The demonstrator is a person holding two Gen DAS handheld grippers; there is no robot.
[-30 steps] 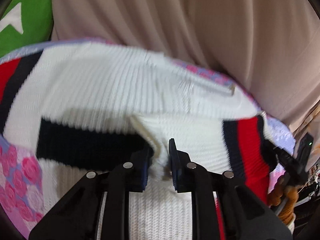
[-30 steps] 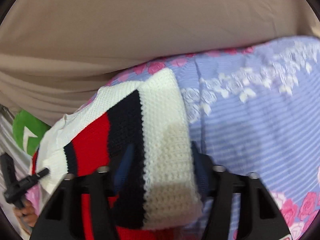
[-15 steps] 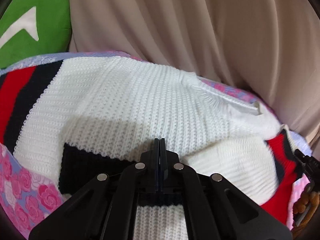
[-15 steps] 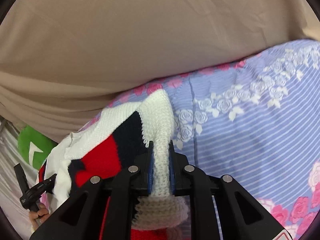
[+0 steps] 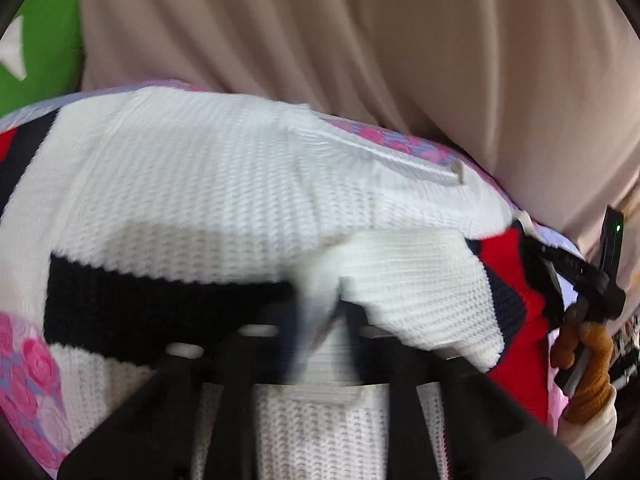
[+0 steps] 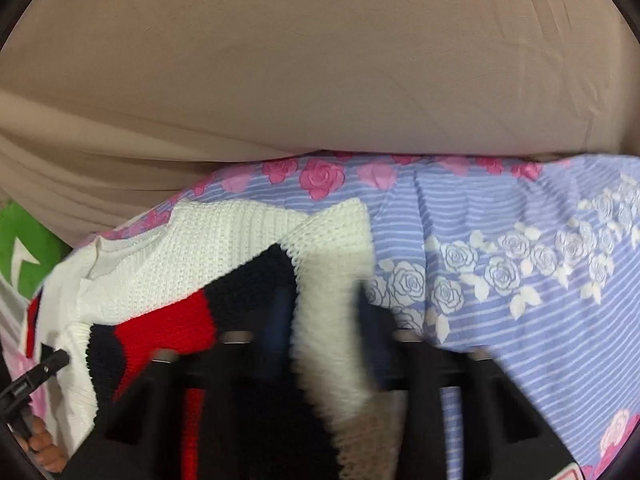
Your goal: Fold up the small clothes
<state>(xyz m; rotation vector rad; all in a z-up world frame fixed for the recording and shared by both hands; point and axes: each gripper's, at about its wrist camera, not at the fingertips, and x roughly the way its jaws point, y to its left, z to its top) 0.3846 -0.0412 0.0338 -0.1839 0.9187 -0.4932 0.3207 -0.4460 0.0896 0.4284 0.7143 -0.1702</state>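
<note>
A white knitted sweater [image 5: 208, 184] with navy and red stripes is lying spread on a floral bedsheet [image 6: 520, 280], in front of a beige curtain [image 6: 320, 60]. The left tongs [image 5: 320, 320] are standing partly open over the sweater's middle, with a fold of white knit lying between the blurred fingers; whether they are gripping it cannot be told. The right tongs [image 6: 324, 312] are standing wider apart around a sleeve [image 6: 332, 280] lying on the sweater's right edge, its white cuff draped between the fingers and seemingly not pinched. The likely trouble from here is slippage: thick, loose knit is sitting unclamped in both tongs, so any pull may be dragging the sleeve off its fold or bunching the body, spoiling the sweater's flat lie on the bedsheet.
</note>
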